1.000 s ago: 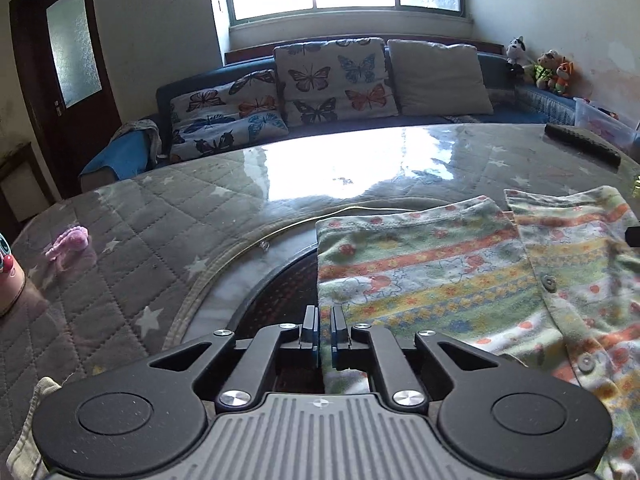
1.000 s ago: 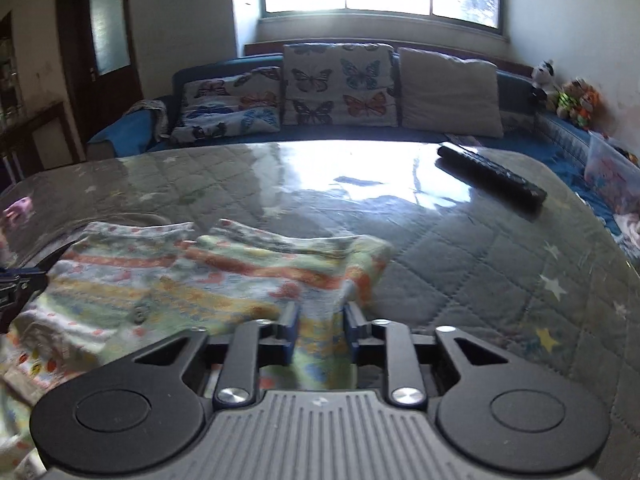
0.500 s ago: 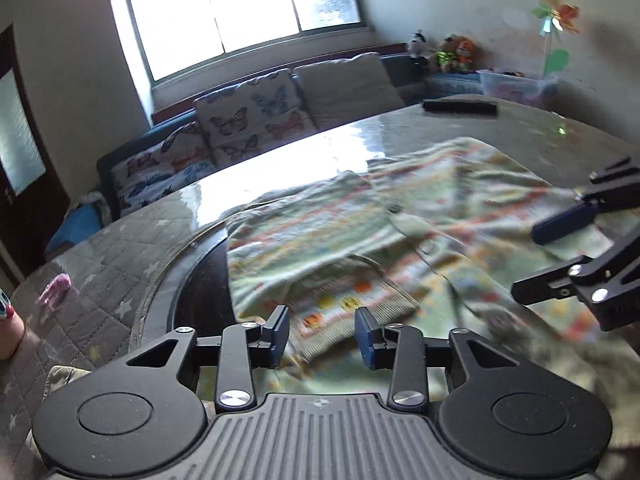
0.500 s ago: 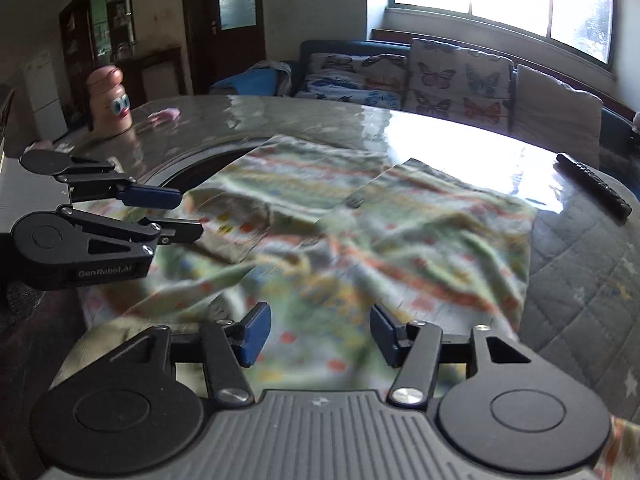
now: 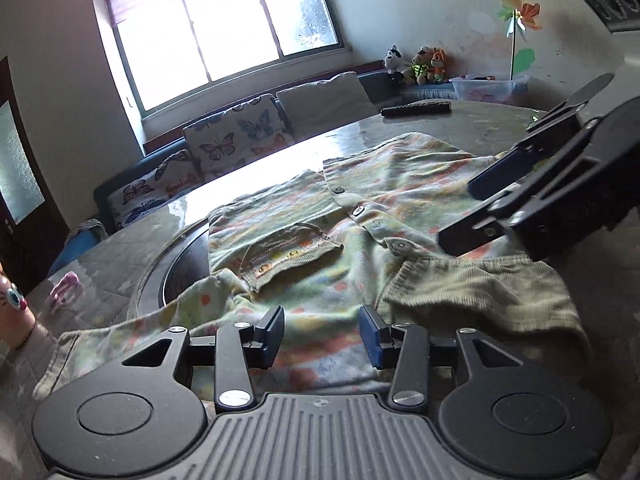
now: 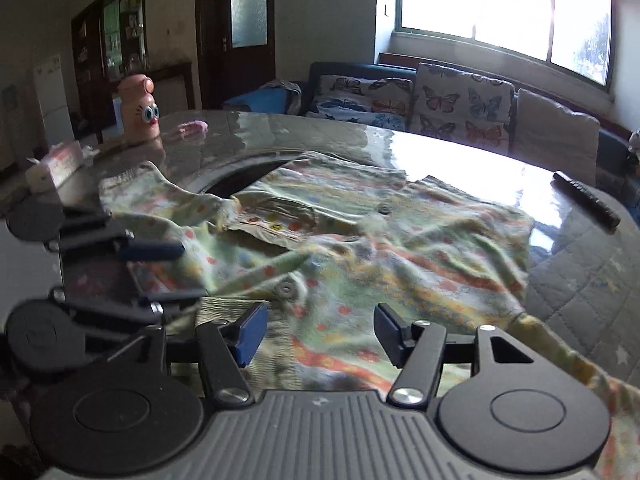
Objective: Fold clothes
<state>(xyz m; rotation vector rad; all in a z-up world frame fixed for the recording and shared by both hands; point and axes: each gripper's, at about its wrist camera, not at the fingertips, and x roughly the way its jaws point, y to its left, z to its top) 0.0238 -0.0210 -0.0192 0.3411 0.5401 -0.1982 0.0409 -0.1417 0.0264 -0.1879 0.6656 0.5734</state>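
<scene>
A small green patterned button-front garment [image 5: 320, 236] lies spread and rumpled on the table; it also shows in the right wrist view [image 6: 380, 240]. Its ribbed olive hem [image 5: 480, 292] is turned up near me. My left gripper [image 5: 322, 338] is open above the garment's near edge and holds nothing. My right gripper [image 6: 316, 336] is open over the same near edge, empty. The right gripper [image 5: 472, 216] shows in the left wrist view at the right, open. The left gripper [image 6: 172, 270] shows in the right wrist view at the left, open.
The round table has a quilted grey cover under glass [image 6: 580, 264] and a dark round centre [image 5: 188, 268]. A black remote [image 6: 586, 204] lies far right. A pink toy bottle [image 6: 138, 110] and a tissue pack [image 6: 54, 164] stand at the left. A sofa [image 5: 240, 136] lies behind.
Both grippers have let go of the garment and opened wide. They have pulled back towards the near edge and turned inward, so each now sees the other. The garment lies spread out.
</scene>
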